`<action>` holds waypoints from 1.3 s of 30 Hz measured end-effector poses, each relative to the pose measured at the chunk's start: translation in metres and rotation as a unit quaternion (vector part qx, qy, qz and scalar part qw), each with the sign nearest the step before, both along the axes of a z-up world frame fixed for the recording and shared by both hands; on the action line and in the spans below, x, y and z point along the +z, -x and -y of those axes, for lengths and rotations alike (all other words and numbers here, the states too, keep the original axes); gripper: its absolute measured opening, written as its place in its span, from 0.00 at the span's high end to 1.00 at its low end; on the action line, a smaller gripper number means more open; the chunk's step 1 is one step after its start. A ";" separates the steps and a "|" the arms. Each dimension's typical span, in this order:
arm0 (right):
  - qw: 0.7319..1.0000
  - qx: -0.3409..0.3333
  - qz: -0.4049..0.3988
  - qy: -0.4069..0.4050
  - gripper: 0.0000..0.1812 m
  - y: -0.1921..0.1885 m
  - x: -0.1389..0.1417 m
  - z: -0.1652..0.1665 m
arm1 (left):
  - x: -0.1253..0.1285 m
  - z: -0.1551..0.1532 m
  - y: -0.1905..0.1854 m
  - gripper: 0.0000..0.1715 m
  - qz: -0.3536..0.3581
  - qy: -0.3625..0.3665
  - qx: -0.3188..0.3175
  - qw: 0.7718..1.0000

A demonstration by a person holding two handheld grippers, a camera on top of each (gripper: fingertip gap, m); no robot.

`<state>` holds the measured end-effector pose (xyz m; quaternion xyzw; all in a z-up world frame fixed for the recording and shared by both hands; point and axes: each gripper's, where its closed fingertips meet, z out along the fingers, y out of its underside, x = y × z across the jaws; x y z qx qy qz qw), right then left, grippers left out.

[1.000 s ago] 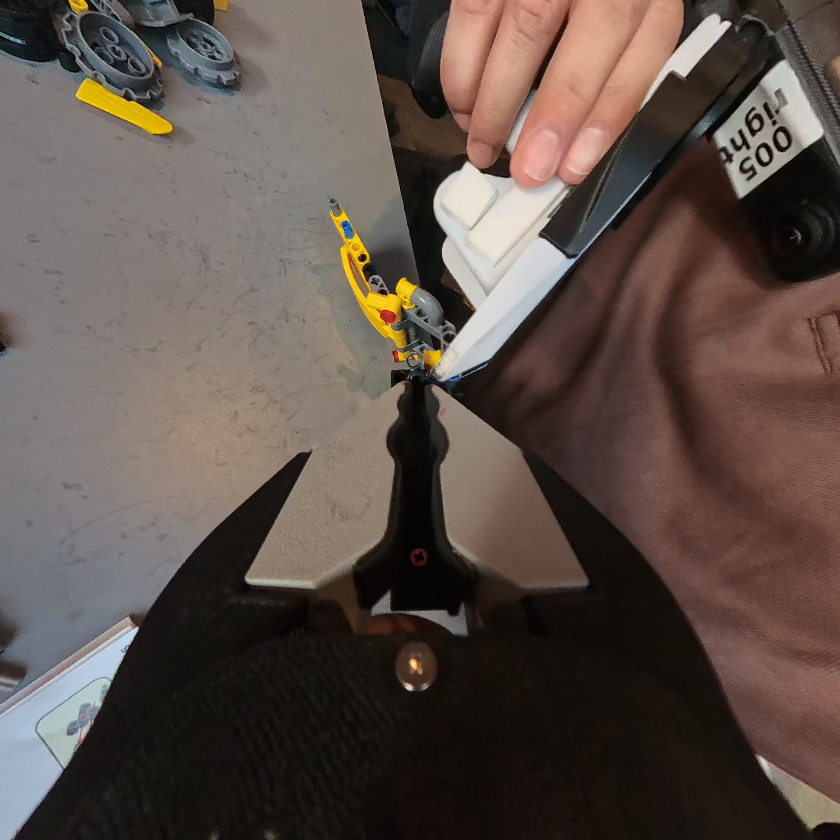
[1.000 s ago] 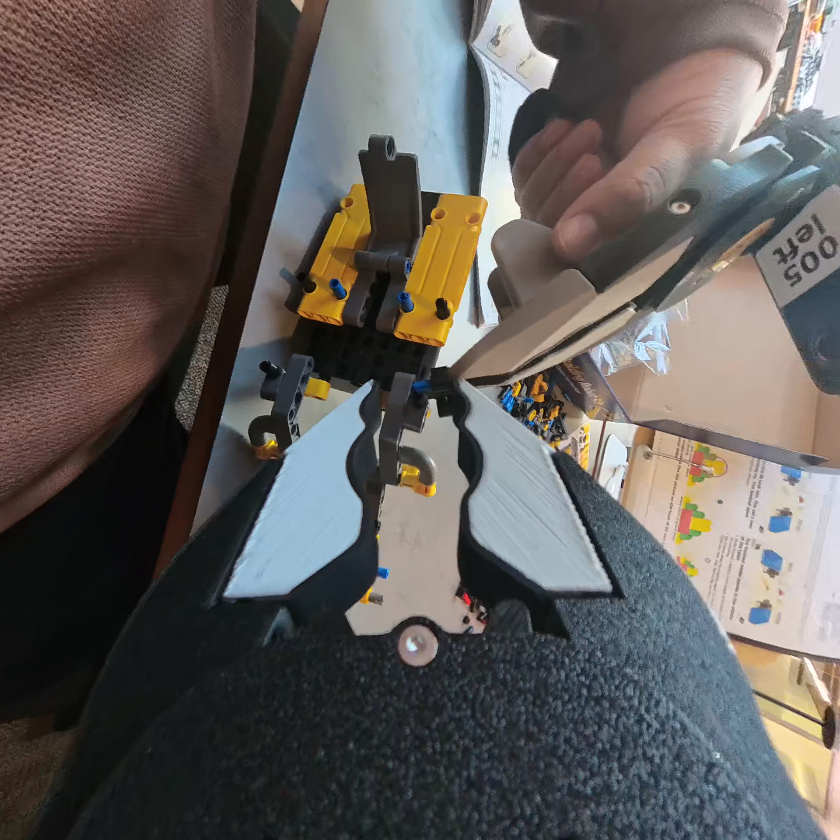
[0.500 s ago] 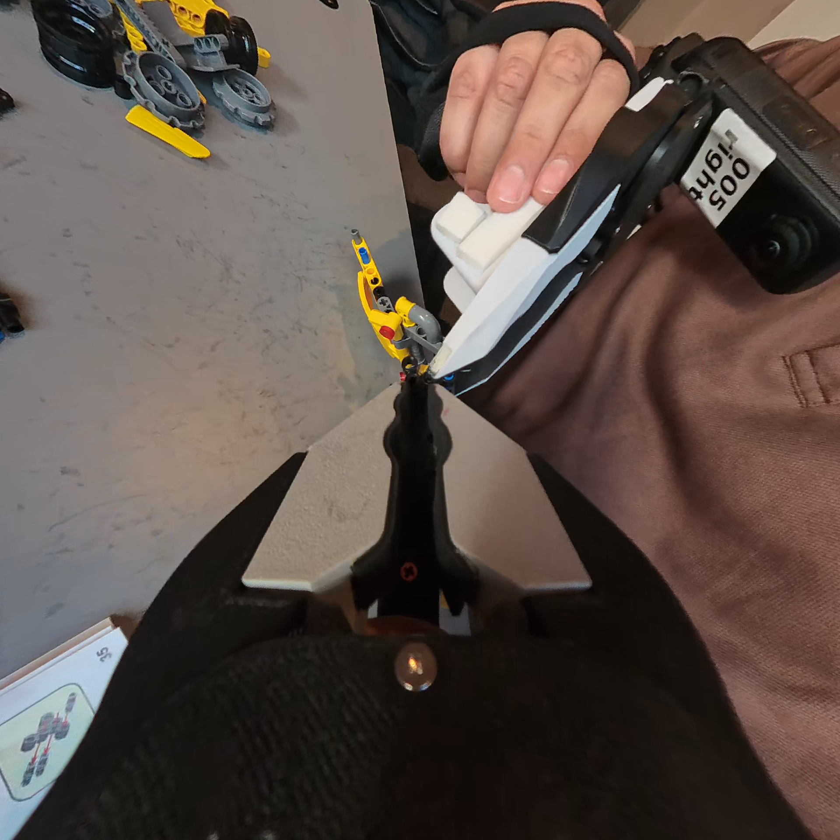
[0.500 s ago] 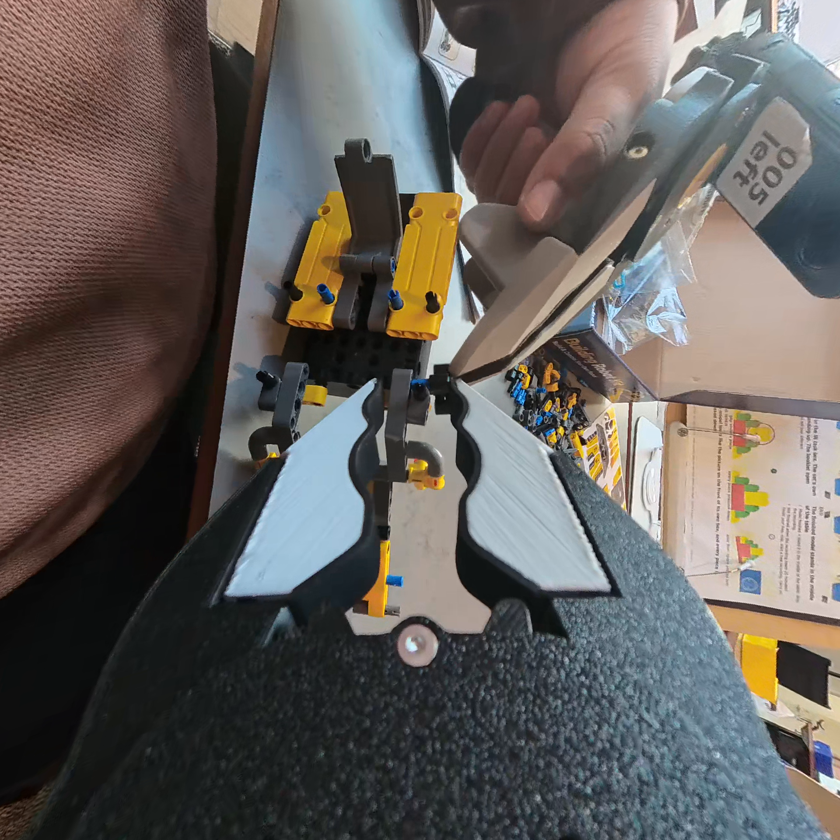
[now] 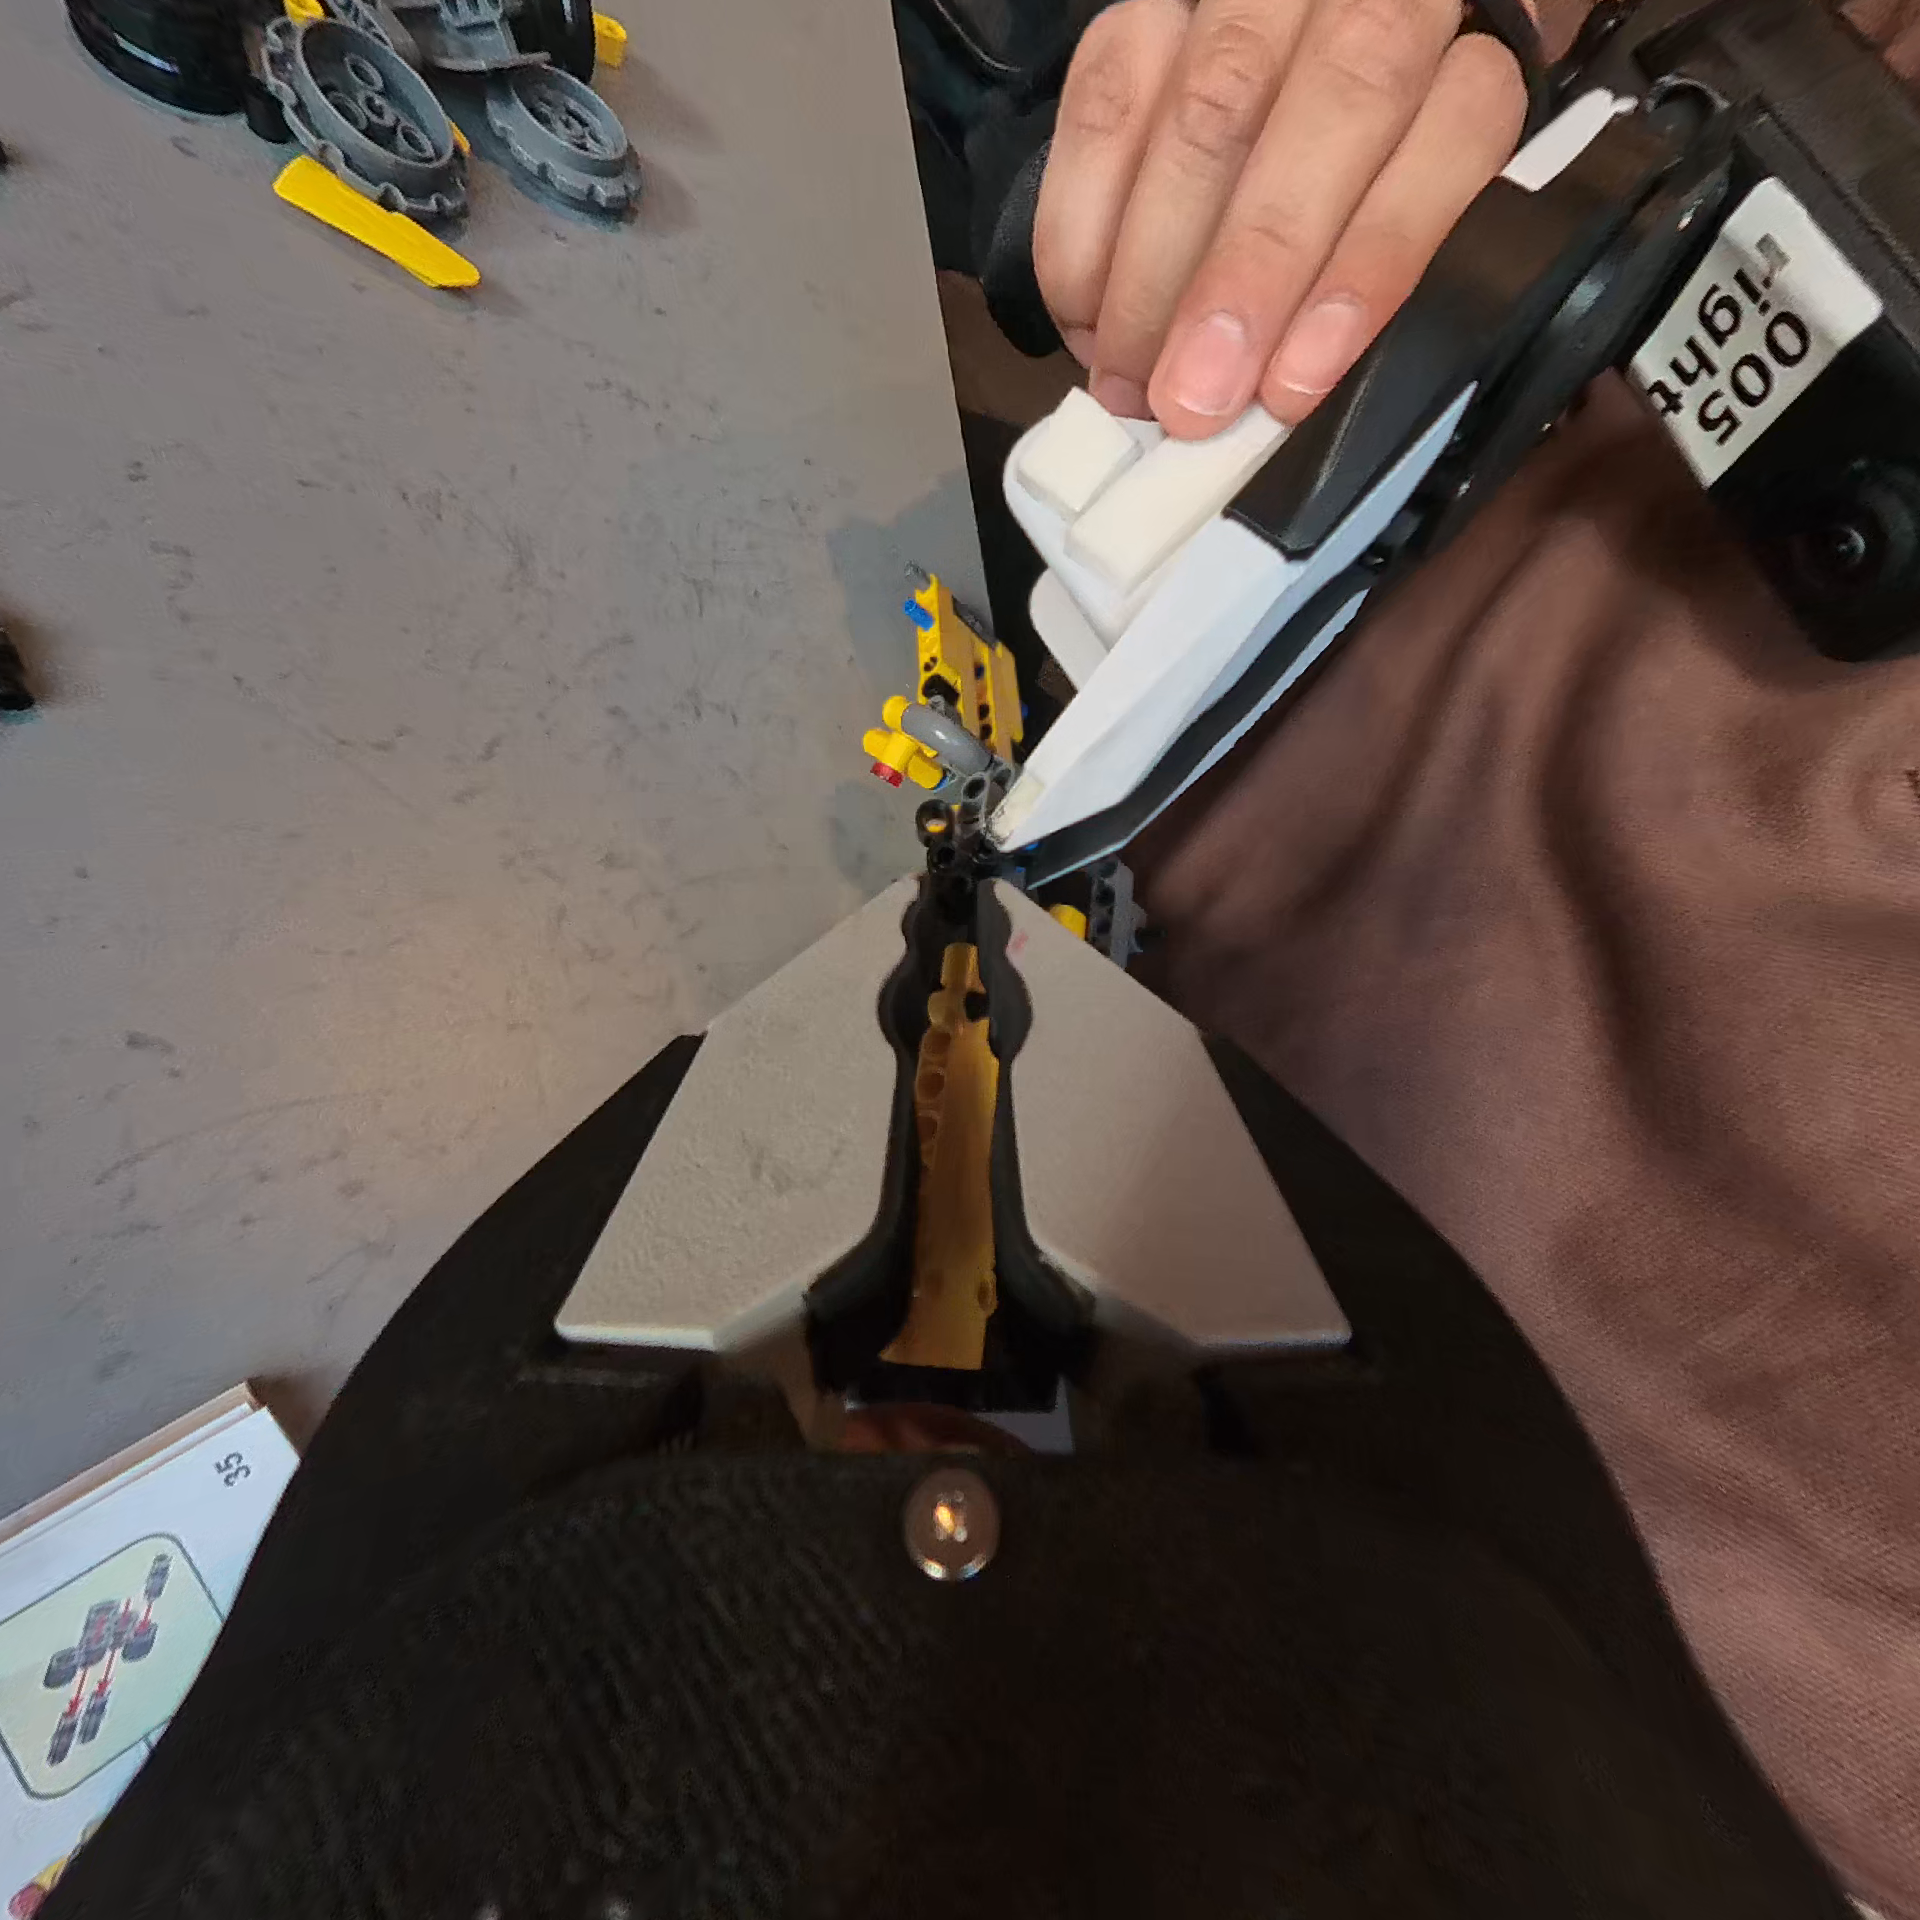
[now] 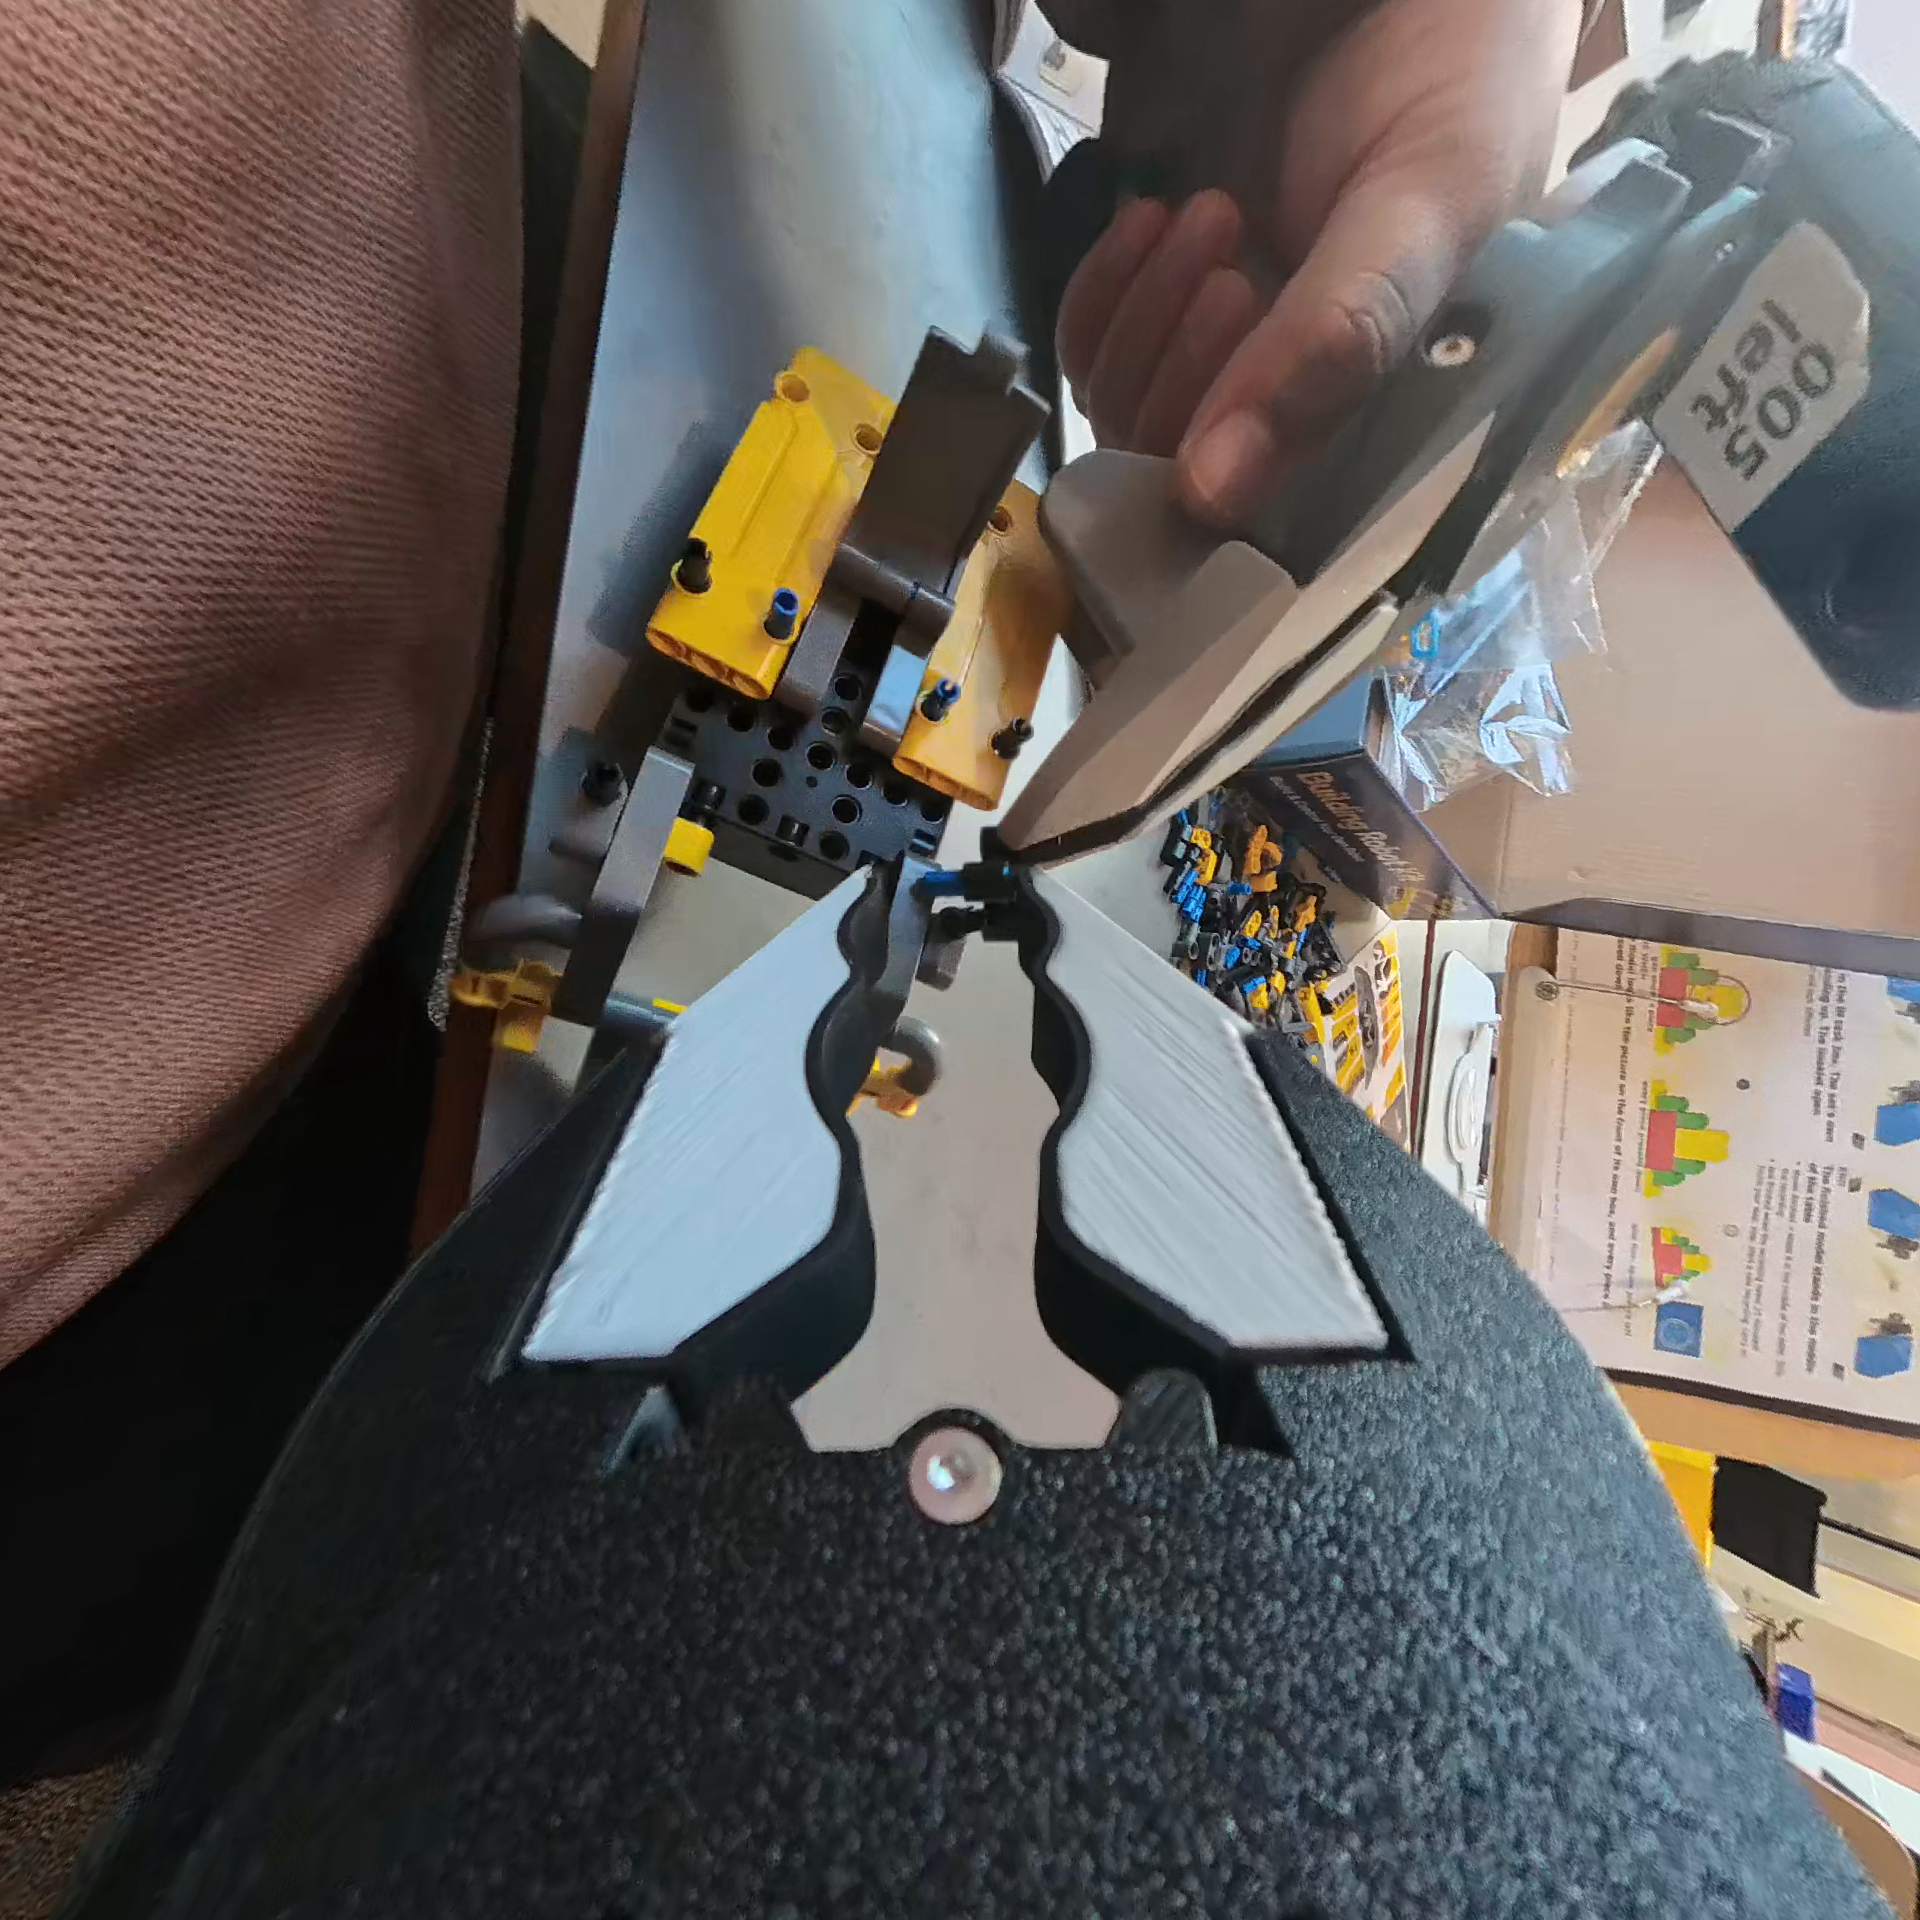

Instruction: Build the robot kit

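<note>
The grey table (image 5: 416, 623) carries grey toothed wheels (image 5: 364, 114) at its far end and a printed booklet (image 5: 104, 1610) at its near corner. A yellow, grey and black toy-brick assembly (image 6: 790, 582) sits at the table edge, near the person's brown clothing. Both tools meet just beside it. The left gripper (image 6: 1003, 836) has its tips pressed together on a small black connector (image 6: 982, 878). The right gripper (image 6: 951, 894) stands partly spread around a short grey beam (image 6: 930, 935), which touches one finger. Whether it really clamps the beam cannot be told.
</note>
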<state>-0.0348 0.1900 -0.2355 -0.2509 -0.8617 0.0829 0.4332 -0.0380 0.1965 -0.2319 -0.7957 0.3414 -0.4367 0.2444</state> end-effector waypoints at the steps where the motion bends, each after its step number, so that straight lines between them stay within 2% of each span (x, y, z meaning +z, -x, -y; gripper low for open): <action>1: 1.000 0.001 0.002 0.002 0.88 0.000 -0.001 0.001 | 0.000 0.001 -0.001 0.98 0.002 0.001 -0.004 1.000; 4: 1.000 -0.008 0.009 0.018 0.84 -0.001 -0.002 -0.002 | 0.001 -0.003 0.001 0.98 0.014 0.011 -0.002 1.000; 7: 0.996 -0.025 0.032 0.082 0.78 -0.003 -0.008 -0.006 | -0.002 -0.010 0.006 0.98 0.027 0.032 0.012 0.999; 11: 0.982 -0.040 0.058 0.176 0.76 -0.001 -0.013 -0.009 | -0.014 -0.007 0.007 0.98 0.022 0.062 0.011 0.998; 14: 0.972 -0.037 0.076 0.218 0.73 0.001 -0.012 -0.007 | -0.020 -0.006 0.007 0.98 0.023 0.084 0.010 0.996; 16: 0.970 -0.036 0.095 0.222 0.70 0.001 -0.018 -0.007 | -0.022 -0.009 0.008 0.98 0.025 0.088 0.017 0.996; 20: 0.961 -0.051 0.116 0.247 0.72 -0.001 -0.026 -0.010 | -0.030 -0.010 0.010 0.98 0.030 0.105 0.023 0.994; 25: 0.972 -0.029 0.114 0.205 0.75 0.001 -0.025 -0.006 | -0.032 -0.002 0.006 0.98 0.056 0.146 0.004 0.988; 28: 0.969 -0.024 0.122 0.216 0.75 0.003 -0.028 -0.004 | -0.034 -0.003 0.007 0.98 0.065 0.161 0.002 0.985; 33: 0.947 -0.052 0.143 0.282 0.74 -0.005 -0.034 -0.015 | -0.031 -0.009 0.013 0.98 0.081 0.150 0.028 0.985; 37: 0.907 -0.060 0.211 0.359 0.72 -0.013 -0.045 -0.009 | -0.026 -0.014 0.018 0.98 0.091 0.136 0.047 0.985; 39: 0.898 -0.056 0.243 0.363 0.79 -0.016 -0.052 -0.006 | -0.024 -0.015 0.019 0.98 0.094 0.127 0.054 0.986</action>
